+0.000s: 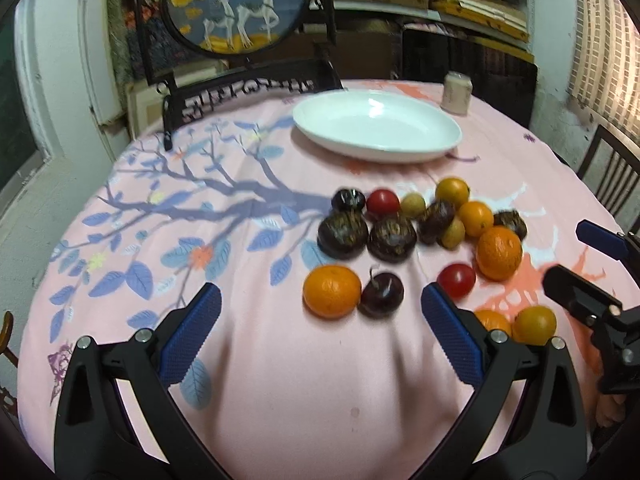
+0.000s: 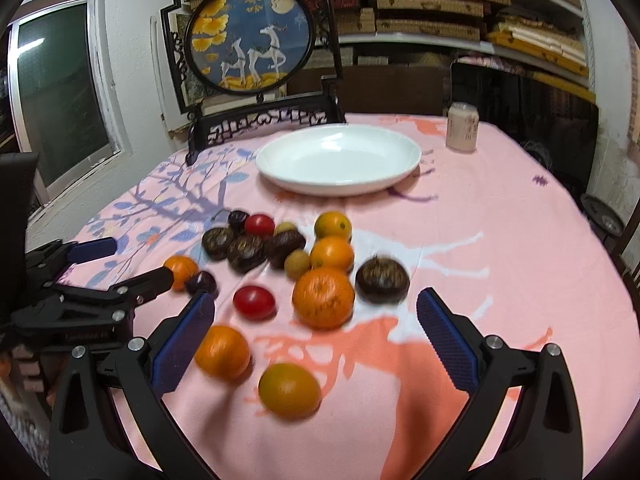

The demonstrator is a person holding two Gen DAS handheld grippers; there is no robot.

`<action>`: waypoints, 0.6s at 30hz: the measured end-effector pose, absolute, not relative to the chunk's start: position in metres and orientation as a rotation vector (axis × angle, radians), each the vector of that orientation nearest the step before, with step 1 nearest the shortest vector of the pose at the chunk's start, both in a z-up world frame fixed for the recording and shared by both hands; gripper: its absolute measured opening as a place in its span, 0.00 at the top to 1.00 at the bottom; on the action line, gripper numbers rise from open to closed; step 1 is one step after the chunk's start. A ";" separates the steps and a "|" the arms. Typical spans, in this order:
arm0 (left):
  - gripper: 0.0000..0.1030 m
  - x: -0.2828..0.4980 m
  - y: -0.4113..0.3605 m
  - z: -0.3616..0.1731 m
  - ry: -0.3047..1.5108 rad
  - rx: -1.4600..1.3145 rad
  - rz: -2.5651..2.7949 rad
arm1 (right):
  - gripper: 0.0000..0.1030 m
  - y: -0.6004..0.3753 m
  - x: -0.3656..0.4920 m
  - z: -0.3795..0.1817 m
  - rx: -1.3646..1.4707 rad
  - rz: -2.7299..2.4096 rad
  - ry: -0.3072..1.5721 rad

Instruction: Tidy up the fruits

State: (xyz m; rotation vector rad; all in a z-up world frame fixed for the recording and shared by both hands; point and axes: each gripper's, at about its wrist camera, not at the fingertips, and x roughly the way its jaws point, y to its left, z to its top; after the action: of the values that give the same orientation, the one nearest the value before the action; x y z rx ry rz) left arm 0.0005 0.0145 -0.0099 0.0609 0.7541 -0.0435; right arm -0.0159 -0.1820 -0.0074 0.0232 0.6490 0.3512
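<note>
- left gripper (image 1: 320, 312) fingers spread, holding nothing; right gripper (image 2: 316, 320) likewise.
- fruits loose on the counter (image 2: 500, 240), clustered near both grippers; white plate (image 2: 280, 168) behind them, bare.
- likely step: first pick. nearest to the left gripper: orange (image 1: 331, 290) touching a dark plum (image 1: 382, 294).
- advice: straddle one fruit only, close gently, since round fruit rolls.
</note>
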 end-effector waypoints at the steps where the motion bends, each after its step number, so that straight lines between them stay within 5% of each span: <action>1: 0.02 -0.001 0.016 -0.012 0.765 0.062 -0.057 | 0.01 -0.185 -0.022 -0.009 0.031 0.377 0.662; 10: 0.02 -0.003 0.016 -0.031 0.858 0.180 -0.135 | 0.01 -0.199 -0.048 -0.025 -0.034 0.435 0.733; 18: 0.02 0.018 0.018 -0.036 0.918 0.159 -0.164 | 0.22 -0.186 -0.034 -0.033 -0.092 0.502 0.822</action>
State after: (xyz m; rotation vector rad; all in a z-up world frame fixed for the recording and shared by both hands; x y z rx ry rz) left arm 0.0178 0.0181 -0.0365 0.1593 0.9175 -0.1636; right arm -0.0337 -0.1861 -0.0326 -0.0925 0.8216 0.5015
